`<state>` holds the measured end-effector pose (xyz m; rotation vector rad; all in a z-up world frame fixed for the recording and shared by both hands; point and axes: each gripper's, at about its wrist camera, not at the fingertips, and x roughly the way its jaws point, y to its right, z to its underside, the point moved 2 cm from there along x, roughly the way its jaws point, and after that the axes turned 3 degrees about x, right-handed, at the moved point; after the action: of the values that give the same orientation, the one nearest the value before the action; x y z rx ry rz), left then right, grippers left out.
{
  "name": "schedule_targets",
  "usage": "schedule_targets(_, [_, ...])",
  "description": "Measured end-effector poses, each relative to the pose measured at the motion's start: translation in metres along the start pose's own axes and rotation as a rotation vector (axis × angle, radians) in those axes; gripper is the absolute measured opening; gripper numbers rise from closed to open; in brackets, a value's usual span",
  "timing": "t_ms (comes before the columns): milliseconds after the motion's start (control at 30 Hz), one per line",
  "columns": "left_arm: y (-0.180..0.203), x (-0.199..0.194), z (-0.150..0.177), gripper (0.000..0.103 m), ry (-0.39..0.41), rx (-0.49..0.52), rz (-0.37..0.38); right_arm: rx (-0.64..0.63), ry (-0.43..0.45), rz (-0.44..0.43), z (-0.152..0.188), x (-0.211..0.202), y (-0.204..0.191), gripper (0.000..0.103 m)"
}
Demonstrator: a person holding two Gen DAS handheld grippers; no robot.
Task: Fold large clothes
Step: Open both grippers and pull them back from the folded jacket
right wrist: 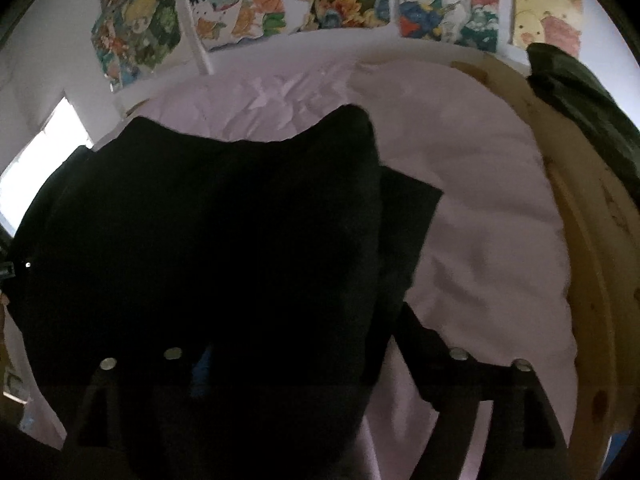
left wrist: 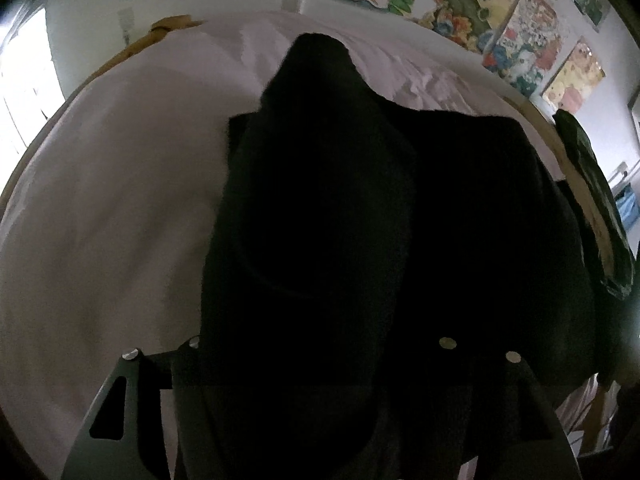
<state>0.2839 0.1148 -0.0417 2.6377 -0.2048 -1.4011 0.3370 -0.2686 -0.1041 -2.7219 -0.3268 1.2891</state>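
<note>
Left wrist view: black garment (left wrist: 340, 208) filled the centre, spread on a pale pink bed sheet (left wrist: 112, 200). Left gripper (left wrist: 320, 360) sat low in frame; finger mounts stood apart w/ the dark cloth lying across the gap betw. them. Fingertips were lost against the black fabric, so pad contact couldn't be confirmed; jaws read as parted, no clear pinch seen. Garment ran from betw. the jaws fwd and off to the right. Bare sheet lay left of the jaws. Colourful posters (left wrist: 460, 4) on the wall ahead; dark green item (left wrist: 592, 192) hung on the wooden bed frame (left wrist: 536, 116) far right.

Right wrist view: right gripper (right wrist: 316, 360) also low, jaws wide. Same black garment (right wrist: 208, 232) covered the left finger and the gap; the right finger (right wrist: 424, 344) was clear of cloth, over bare sheet (right wrist: 480, 220). No grip evident. Garment extended fwd and left of the jaws. Posters (right wrist: 320, 0) ahead; wood frame (right wrist: 580, 220) and green item (right wrist: 580, 92) to the right.
</note>
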Motion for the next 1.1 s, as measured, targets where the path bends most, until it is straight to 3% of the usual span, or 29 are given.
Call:
schedule_targets(100, [0.002,-0.009,-0.002,0.062,0.035,-0.001,-0.005,-0.003,0.023,0.031,0.003,-0.011,0.000,0.089])
schedule_targets(133, [0.002,-0.012,-0.001,0.067,0.045,-0.002,-0.009,0.000,0.036,0.049,0.004,-0.016,0.001,0.094])
schedule_targets(167, [0.002,-0.016,0.000,0.076,0.061,-0.006,-0.024,0.006,0.052,0.061,0.003,-0.022,0.001,0.096])
schedule_targets(200, [0.003,-0.024,0.003,0.098,0.097,-0.013,-0.057,0.013,0.066,0.060,0.008,-0.030,0.003,0.098])
schedule_targets(233, [0.005,-0.032,0.005,0.101,0.144,-0.016,-0.077,0.029,0.084,0.055,0.010,-0.038,0.003,0.098])
schedule_targets(433, [0.023,-0.079,0.028,0.102,0.315,0.011,-0.141,0.090,0.201,0.056,0.031,-0.084,-0.005,0.103])
schedule_targets(700, [0.072,-0.119,0.081,0.102,0.474,0.085,-0.188,0.128,0.345,0.072,0.065,-0.131,-0.031,0.103])
schedule_targets(1100, [0.101,-0.149,0.145,0.102,0.579,0.090,-0.221,0.102,0.498,0.023,0.116,-0.179,-0.090,0.103])
